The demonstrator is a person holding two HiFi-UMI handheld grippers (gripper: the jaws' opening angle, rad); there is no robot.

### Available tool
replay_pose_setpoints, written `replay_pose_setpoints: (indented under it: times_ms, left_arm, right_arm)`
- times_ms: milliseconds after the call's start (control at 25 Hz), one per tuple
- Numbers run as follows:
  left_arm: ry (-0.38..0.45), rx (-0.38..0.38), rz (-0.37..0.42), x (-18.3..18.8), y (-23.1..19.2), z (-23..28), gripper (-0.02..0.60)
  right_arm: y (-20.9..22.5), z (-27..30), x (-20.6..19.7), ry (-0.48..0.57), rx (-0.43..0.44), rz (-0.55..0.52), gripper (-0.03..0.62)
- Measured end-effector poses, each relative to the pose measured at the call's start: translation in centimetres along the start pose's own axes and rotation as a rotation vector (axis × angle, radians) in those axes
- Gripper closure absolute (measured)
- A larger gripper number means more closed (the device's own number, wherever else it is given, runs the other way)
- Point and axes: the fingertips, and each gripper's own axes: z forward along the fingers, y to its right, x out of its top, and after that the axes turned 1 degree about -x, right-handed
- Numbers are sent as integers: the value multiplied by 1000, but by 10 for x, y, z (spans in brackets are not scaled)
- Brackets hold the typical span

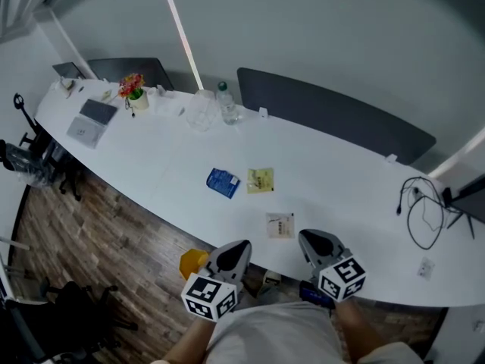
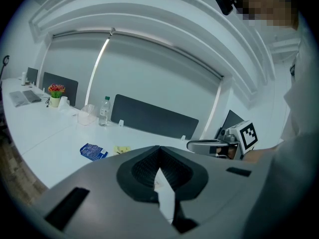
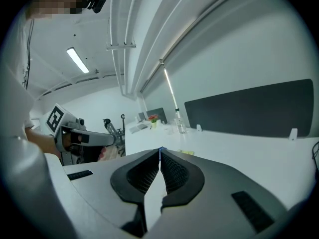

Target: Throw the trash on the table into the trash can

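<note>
Table: we stand at a long white table (image 1: 341, 165) with a curved near edge. Its top is smooth and mostly bare.
Floor: a dark wood-plank floor (image 1: 114, 233) runs in front of the table and under it.
Wall: a plain pale wall (image 1: 318, 29) rises behind, with a slim light strip (image 1: 180, 29) running up it.
Screens: a long divider panel (image 1: 333, 116) and a short divider panel (image 1: 129, 68), both dark grey, stand along the table's far edge.
Trash: three flat packets lie on the table ahead of us. The blue packet (image 1: 223, 182) and the yellow packet (image 1: 260, 180) lie just beside each other, not touching. The pale packet (image 1: 280, 225) lies nearer us, close to the near edge.
Far side: a water bottle (image 1: 226, 103) and a clear plastic container (image 1: 201, 112) stand side by side. Further left are a potted flower (image 1: 133, 91) and a flat grey device (image 1: 92, 120).
Right end: a black cable (image 1: 424, 211) loops on the top.
Below: a yellow object (image 1: 193, 262) sits on the floor by the near edge; we cannot tell what it is. Black office chairs (image 1: 30, 158) stand at the left.
Left gripper (image 1: 241, 246): its jaws meet at the tips with nothing between them, at the table's near edge.
Right gripper (image 1: 305, 237): its jaws are closed tip to tip and empty, also at the near edge, with the pale packet just ahead and to its left.
Writing: we read only black-and-white square markers on the left marker cube (image 1: 210, 296) and the right marker cube (image 1: 341, 277). The print on the packets and the bottle is too small to read.
</note>
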Motion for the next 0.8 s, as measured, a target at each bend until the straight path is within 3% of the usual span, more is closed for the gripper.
replay_pose_setpoints:
  times_ms: [800]
  left_arm:
    - [-62,-61,10,-2,-44,4,580]
  right_arm:
    - [-11,28,-15,-47,-107,15,560]
